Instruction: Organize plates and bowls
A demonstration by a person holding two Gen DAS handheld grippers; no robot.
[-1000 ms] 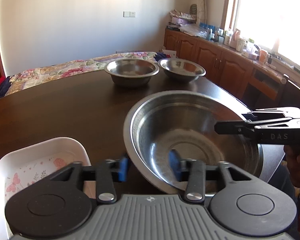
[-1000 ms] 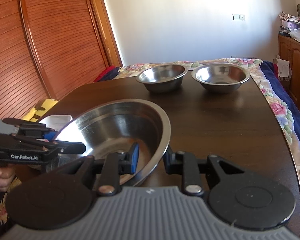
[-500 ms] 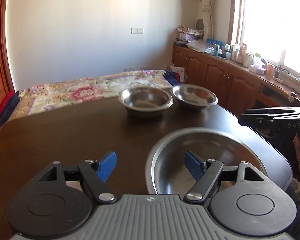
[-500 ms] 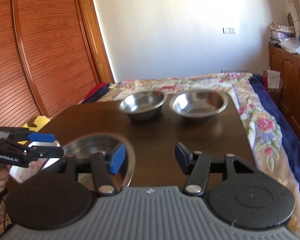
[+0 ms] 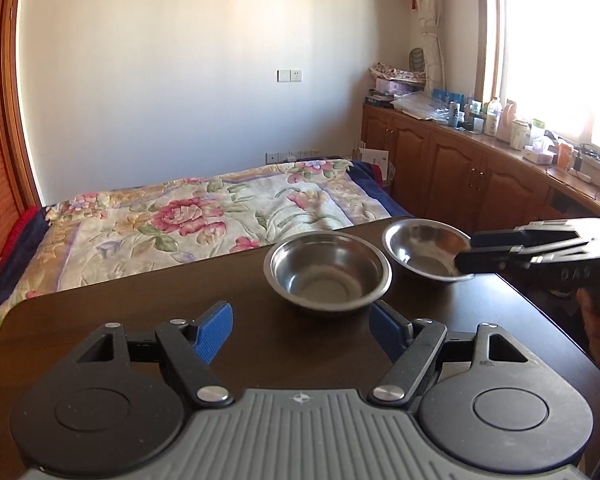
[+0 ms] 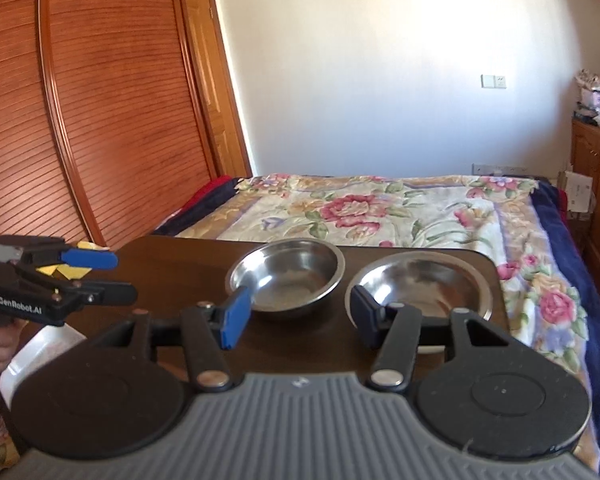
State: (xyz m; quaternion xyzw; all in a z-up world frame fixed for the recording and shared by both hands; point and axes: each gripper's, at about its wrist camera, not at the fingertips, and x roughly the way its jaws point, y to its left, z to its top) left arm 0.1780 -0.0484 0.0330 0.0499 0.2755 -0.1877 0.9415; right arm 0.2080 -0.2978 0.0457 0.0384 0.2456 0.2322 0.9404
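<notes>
- Bedroom behind, dark wooden table (image 5: 140, 312) in front; on it two round stainless-steel bowls stand side by side in mid-frame.
- Nearer steel bowl (image 5: 327, 270) and farther steel bowl (image 5: 422, 246) both look empty.
- My left gripper (image 5: 300, 328) is spread wide, holding nothing; my right gripper (image 6: 296, 316) likewise gapes empty.
- I judge nesting comes next: straddle one rim squarely, pinch firmly, lift level.
- White rectangular dish (image 6: 32, 352) sits lower left; contents hidden.

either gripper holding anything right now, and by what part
Nothing is held. The left gripper and right gripper are both open, short of the two steel bowls.
</notes>
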